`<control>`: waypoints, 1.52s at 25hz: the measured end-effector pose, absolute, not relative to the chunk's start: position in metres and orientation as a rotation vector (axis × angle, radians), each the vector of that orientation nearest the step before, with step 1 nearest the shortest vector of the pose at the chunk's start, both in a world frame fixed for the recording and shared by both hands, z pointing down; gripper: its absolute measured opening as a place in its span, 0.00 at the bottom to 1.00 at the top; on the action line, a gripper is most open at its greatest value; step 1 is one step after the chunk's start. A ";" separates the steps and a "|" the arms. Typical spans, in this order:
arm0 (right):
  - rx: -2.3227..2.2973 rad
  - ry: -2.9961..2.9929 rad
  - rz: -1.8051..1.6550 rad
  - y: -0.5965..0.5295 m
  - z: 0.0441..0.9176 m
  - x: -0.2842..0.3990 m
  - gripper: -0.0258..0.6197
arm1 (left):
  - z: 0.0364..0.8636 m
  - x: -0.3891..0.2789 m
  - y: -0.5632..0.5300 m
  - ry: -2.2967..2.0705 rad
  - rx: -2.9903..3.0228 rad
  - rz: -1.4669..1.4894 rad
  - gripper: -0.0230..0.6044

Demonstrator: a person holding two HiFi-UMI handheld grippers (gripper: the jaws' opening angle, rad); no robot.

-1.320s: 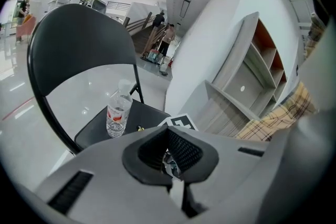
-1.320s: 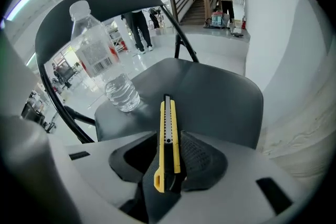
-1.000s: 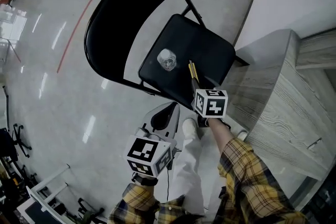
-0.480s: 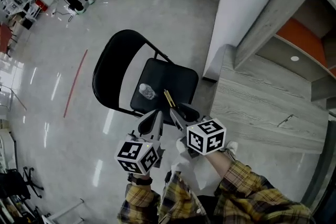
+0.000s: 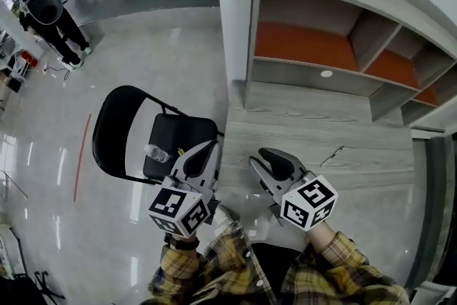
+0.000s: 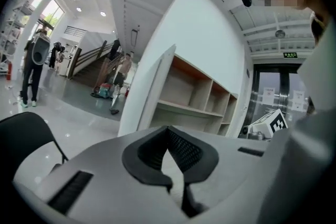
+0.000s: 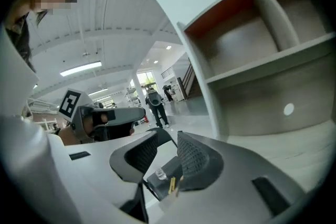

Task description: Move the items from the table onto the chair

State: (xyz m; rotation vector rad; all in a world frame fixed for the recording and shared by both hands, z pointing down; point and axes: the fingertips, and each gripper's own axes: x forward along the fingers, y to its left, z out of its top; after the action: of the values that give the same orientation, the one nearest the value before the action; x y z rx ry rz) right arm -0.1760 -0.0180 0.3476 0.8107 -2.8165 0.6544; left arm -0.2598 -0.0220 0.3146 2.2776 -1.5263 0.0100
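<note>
A black folding chair [image 5: 182, 136] stands at the left. On its seat lie a clear plastic bottle [image 5: 157, 153] and yellow sticks [image 5: 180, 151]. The grey wooden table [image 5: 371, 168] spreads to the right, with one thin dark item [image 5: 332, 153] on it. My left gripper [image 5: 207, 148] hangs at the table's left edge, jaws shut and empty; its fingertips meet in the left gripper view [image 6: 168, 131]. Over the table's near edge my right gripper [image 5: 265, 157] is open with nothing in it. Through its gap [image 7: 168, 136] I see the seat far below with the bottle [image 7: 159, 174] and the sticks [image 7: 172, 184].
An open shelf unit [image 5: 321, 46] with orange backing rises behind the table. A white pillar [image 5: 235, 11] stands at the table's far left corner. People [image 5: 50, 18] stand far off on the shiny floor. The chair's backrest [image 6: 26, 139] shows low in the left gripper view.
Both grippers have risen from the chair seat and swung right to the table. The right gripper has come away from the yellow sticks, which stay on the seat. The head view has tilted up.
</note>
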 end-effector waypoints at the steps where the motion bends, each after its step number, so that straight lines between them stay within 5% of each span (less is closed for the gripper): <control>1: 0.863 -2.816 0.621 -0.024 0.341 -0.147 0.24 | 0.309 -0.237 -0.029 -1.499 2.306 0.007 0.04; 8: 1.118 -2.786 0.470 -0.062 0.308 0.045 0.23 | 0.285 -0.078 -0.073 -1.379 2.443 -0.017 0.04; 16: 1.243 -2.769 0.438 -0.086 0.292 0.173 0.20 | 0.281 0.067 -0.091 -1.252 2.508 -0.001 0.04; 24: 1.379 -2.773 0.449 -0.086 0.281 0.219 0.10 | 0.272 0.122 -0.084 -1.158 2.586 0.067 0.04; 38: 1.413 -2.784 0.480 -0.084 0.276 0.222 0.07 | 0.269 0.132 -0.084 -1.132 2.602 0.086 0.04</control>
State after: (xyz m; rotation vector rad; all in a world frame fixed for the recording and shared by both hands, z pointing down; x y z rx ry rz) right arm 0.2224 -0.0841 0.2765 1.4133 -2.7843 0.4801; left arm 0.1325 -0.0838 0.2693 2.6019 -1.1318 0.0864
